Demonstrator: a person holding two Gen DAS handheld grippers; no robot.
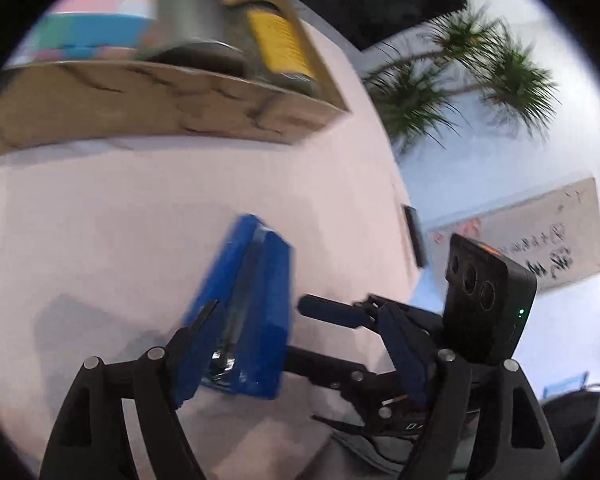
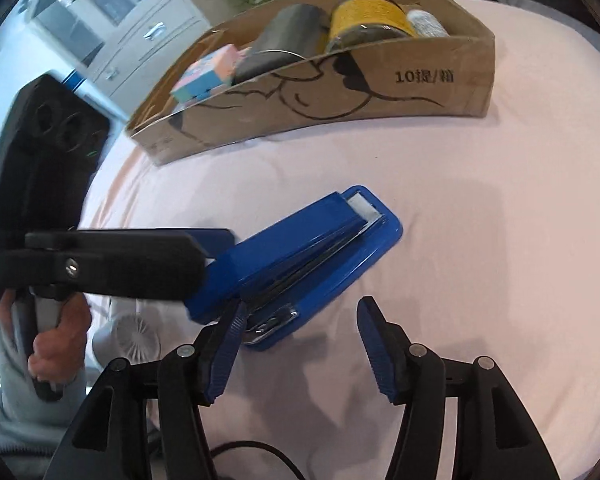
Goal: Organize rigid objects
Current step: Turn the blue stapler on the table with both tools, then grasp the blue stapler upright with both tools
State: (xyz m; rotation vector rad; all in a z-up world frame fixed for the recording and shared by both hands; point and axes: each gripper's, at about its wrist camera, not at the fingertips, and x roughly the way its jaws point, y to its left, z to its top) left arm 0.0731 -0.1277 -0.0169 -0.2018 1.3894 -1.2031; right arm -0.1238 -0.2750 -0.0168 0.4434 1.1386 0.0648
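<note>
Right wrist view: blue stapler (image 2: 300,264) at frame centre, lying slantwise on the pink-covered counter (image 2: 480,260), hinge end toward the lower left, nose toward the cardboard box (image 2: 380,96) across the top. Not clamped by either tool. Right gripper (image 2: 302,308) with jaws wide open, left pad touching or just beside the hinge end, right pad well clear, nothing held. Left gripper (image 1: 300,332) likewise spread in its own view, stapler against the left pad only, a gap to the other; side-on at mid-left of the right wrist view, tip overlapping the stapler's rear.

Risks, as judged:
- Closing both sets of jaws on the same short end, pads colliding.
- A one-sided push skidding or tipping the smooth body over the cloth.
- A pinch on the sprung top arm, opening it.
- A grip far from the middle, nose drooping on the way to the box, crowded with a yellow spool (image 2: 364,16) and a grey cylinder (image 2: 288,36).
</note>
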